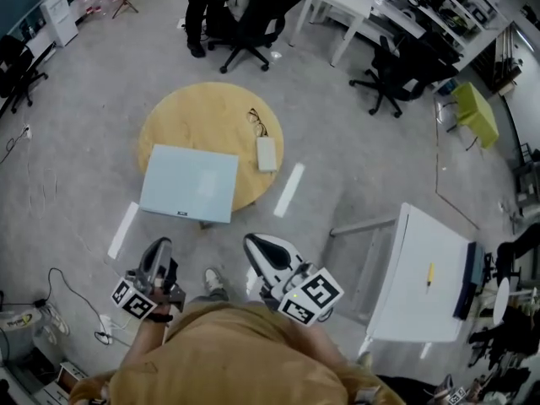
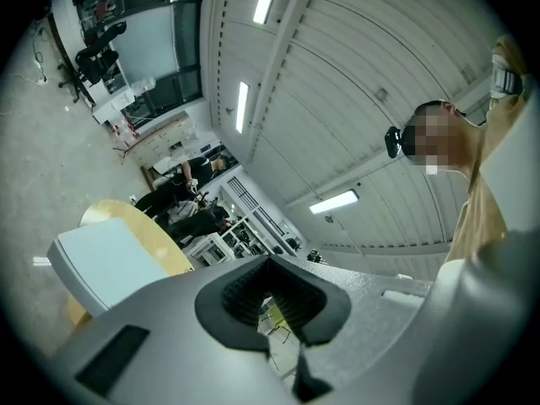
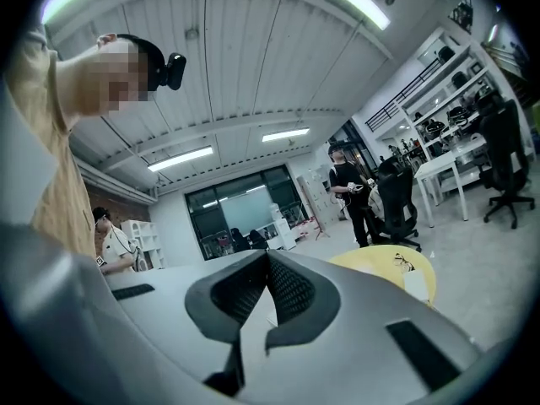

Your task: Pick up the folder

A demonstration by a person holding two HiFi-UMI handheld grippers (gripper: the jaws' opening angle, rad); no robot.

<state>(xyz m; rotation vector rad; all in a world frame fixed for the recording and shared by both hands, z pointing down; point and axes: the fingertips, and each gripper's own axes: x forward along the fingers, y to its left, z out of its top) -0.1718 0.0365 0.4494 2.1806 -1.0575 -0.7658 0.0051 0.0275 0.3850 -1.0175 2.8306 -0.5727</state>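
The pale blue folder (image 1: 189,183) lies flat on a round wooden table (image 1: 211,108), its near edge overhanging the table's rim. My left gripper (image 1: 160,245) is held low in front of me, short of the table, with its jaws together and empty. My right gripper (image 1: 251,241) is beside it, also shut with nothing in it. In the left gripper view the folder (image 2: 105,260) shows at the left on the table (image 2: 114,212), beyond the shut left gripper (image 2: 270,264). The right gripper view looks past the shut right gripper (image 3: 267,256) at the table (image 3: 375,260); the folder is hidden there.
A pair of glasses (image 1: 257,121) and a white case (image 1: 267,153) lie on the table's right side. A white desk (image 1: 426,272) stands to my right. Office chairs (image 1: 253,24), a standing person (image 1: 198,11) and more desks (image 1: 354,2) are behind the table. Cables (image 1: 59,298) run on the floor at the left.
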